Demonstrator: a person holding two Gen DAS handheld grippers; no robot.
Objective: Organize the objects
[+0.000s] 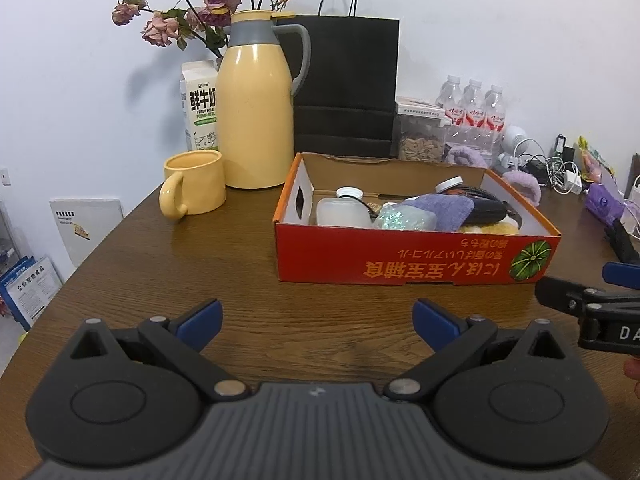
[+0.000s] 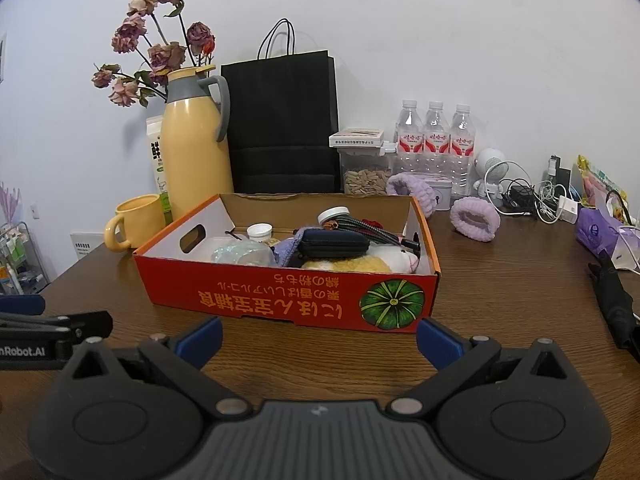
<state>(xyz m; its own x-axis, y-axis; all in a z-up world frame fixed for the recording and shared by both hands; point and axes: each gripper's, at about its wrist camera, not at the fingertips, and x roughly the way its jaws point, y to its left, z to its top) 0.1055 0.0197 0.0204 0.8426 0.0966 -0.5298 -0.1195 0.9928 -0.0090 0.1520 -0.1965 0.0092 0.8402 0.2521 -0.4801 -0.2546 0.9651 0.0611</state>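
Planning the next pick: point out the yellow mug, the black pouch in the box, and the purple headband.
yellow mug (image 1: pixel 200 182), left wrist view, side wall.
black pouch (image 2: pixel 334 243), right wrist view, top.
purple headband (image 2: pixel 474 216), right wrist view, front band.

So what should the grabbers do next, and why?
Probably the right gripper should move forward and right toward the purple headband lying loose on the table. Both grippers are open and hold nothing, the left gripper too. The orange box already holds several items, so the headband beside it looks like a fair thing to tidy next.
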